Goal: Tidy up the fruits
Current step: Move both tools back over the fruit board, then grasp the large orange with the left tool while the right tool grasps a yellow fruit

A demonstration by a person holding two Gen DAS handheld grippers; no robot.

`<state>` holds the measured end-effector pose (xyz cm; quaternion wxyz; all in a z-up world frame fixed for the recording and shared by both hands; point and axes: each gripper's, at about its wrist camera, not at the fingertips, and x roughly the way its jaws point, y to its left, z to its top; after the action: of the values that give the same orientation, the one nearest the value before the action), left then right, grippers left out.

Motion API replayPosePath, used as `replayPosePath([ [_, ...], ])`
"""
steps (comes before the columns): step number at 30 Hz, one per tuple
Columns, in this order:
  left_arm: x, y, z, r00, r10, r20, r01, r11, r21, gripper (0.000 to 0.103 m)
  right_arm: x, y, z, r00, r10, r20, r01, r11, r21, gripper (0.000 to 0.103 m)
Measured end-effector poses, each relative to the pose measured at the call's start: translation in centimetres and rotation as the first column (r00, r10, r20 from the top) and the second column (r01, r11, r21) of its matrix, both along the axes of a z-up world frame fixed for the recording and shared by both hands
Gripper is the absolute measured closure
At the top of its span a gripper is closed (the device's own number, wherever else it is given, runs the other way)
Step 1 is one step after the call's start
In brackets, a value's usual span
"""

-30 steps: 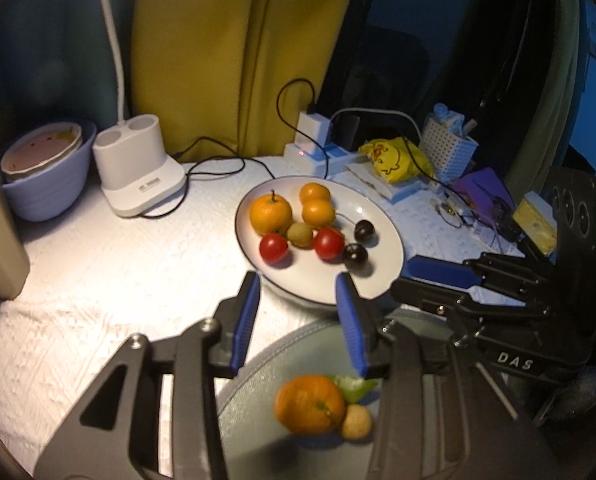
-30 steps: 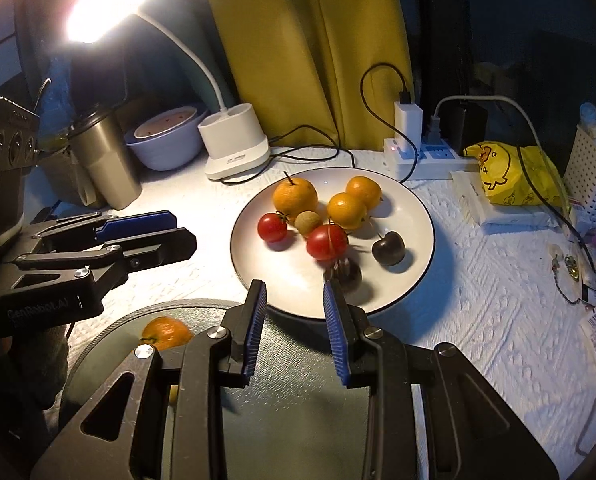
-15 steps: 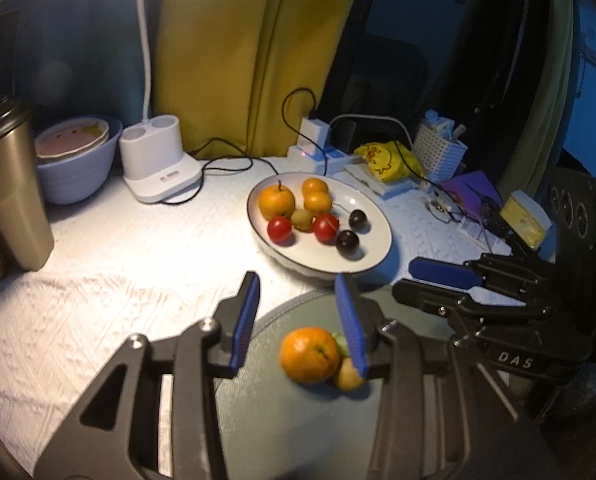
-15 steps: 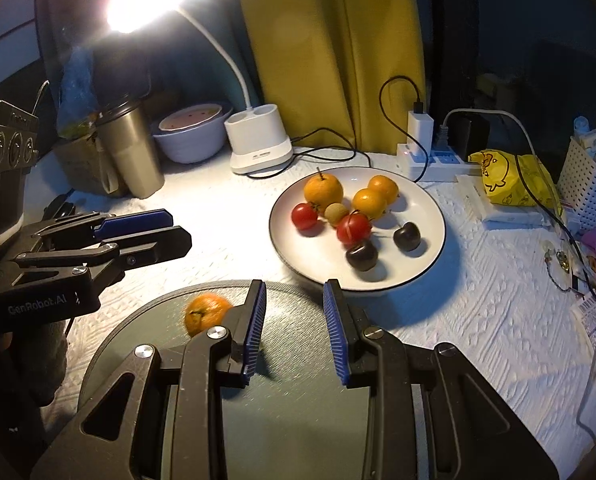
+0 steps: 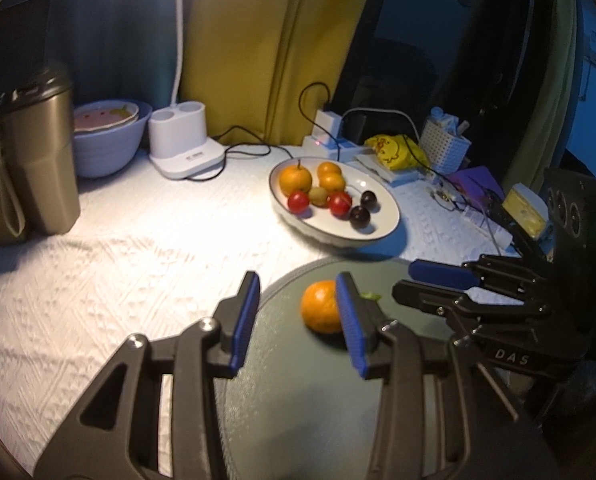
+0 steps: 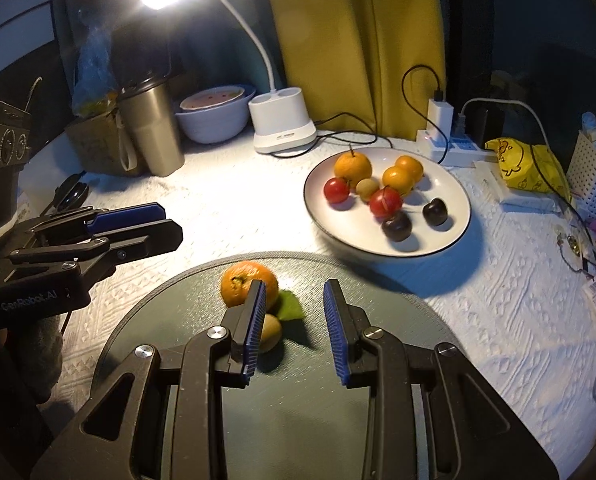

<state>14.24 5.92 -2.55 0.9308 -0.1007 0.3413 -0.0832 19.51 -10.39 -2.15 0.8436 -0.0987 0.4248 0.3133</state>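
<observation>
An orange lies on a dark green round plate with a small brownish fruit and a green leaf beside it. My right gripper hovers open over this plate, its left finger in front of those fruits and nothing between the fingers. My left gripper is open too, at the plate's left edge, with the orange behind its right finger. Each gripper shows in the other's view: the right gripper, the left gripper. A white plate farther back holds oranges, red tomatoes and dark fruits.
On the white textured cloth stand a lamp base, a steel tumbler and a pale bowl at the back left. A power strip with cables, a yellow bag and a white basket sit at the back right.
Both grippers have drawn back from the white plate, which now looks smaller and farther. The orange on the dark plate has come level with the fingertips. Neither gripper's jaws have changed.
</observation>
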Motion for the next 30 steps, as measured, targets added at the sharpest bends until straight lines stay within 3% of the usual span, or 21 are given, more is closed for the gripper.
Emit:
replayPosePath([
  [19, -2.1, 1.6, -2.8, 0.998, 0.048, -0.049, -0.049, 0.999, -0.016, 0.062, -1.3, 1.9, -3.9, 0.996, 0.032, -0.086, -0.035, 0.999, -0.027, 0.072],
  [30, -1.1, 1.0, -3.1, 0.997, 0.036, -0.062, -0.036, 0.999, -0.005, 0.062, -1.6, 2.4, -4.3, 0.994, 0.073, -0.080, -0.077, 0.996, -0.054, 0.075],
])
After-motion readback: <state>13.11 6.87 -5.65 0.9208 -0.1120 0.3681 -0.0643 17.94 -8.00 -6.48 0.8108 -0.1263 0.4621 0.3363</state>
